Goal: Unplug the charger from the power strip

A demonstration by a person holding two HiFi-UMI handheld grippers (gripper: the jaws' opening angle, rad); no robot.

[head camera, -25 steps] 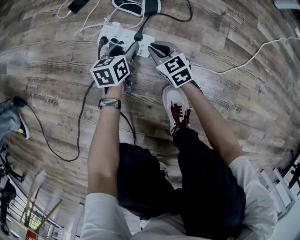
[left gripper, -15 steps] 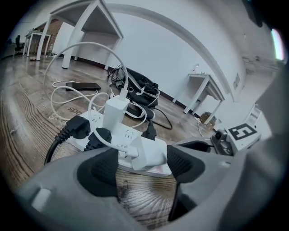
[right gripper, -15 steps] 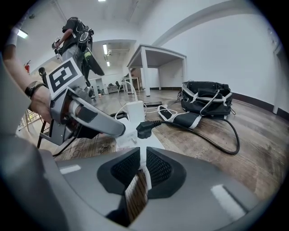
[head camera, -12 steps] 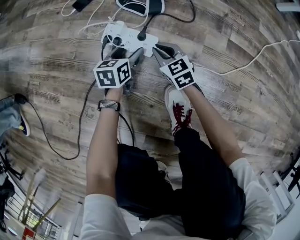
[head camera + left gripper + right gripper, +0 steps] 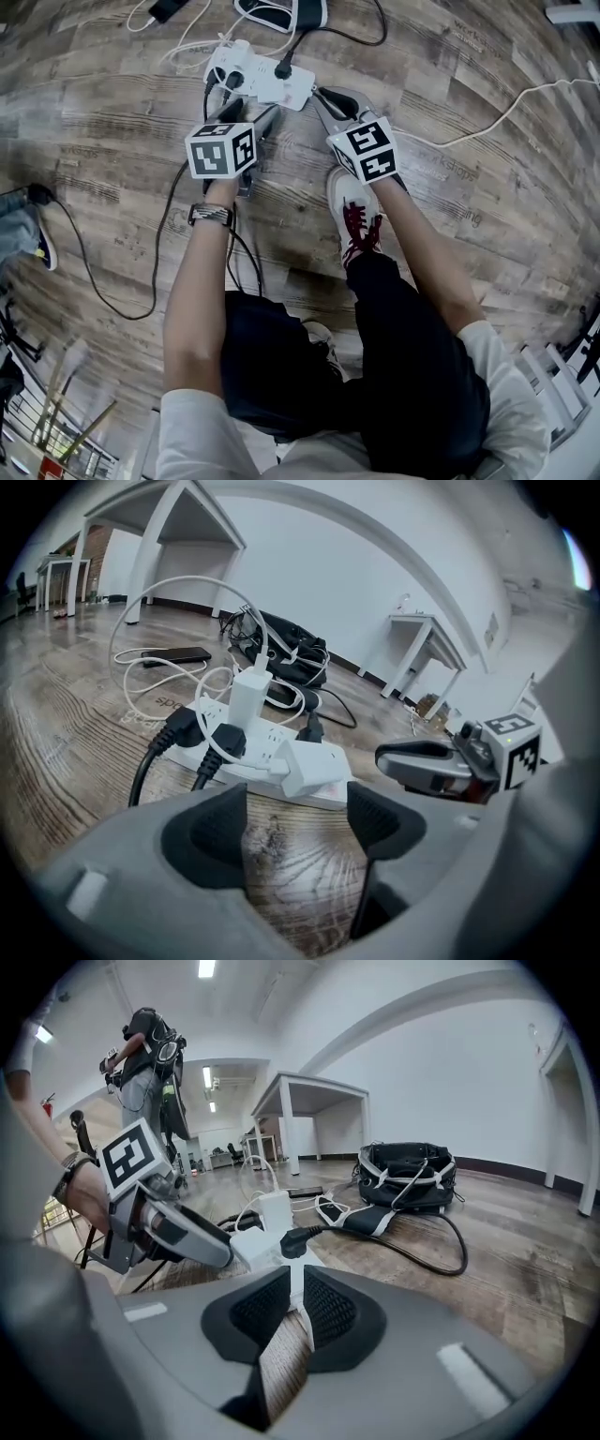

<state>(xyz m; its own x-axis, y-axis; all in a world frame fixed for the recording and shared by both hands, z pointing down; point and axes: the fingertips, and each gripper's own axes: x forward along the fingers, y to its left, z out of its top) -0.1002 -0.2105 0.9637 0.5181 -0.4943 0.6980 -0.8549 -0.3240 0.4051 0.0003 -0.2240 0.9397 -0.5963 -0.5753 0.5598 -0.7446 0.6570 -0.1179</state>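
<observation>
The white power strip lies on the wood floor with black plugs and an upright white adapter in it. A white charger block lies on its side at the strip's near end, its white cable attached. My left gripper hovers just short of the strip; its jaws have just been opening and stand wide, with only floor between the pads. My right gripper sits by the strip's right end, its pads almost together with nothing between them. In the right gripper view, my right gripper points at the strip.
A black bag and a phone lie beyond the strip. Black cords trail left and a white cable runs right. My white shoe with red laces is just behind the right gripper. White tables stand further off.
The left gripper has drawn back a little from the strip and its jaws stand wider. The right gripper has lifted slightly away from the strip's end.
</observation>
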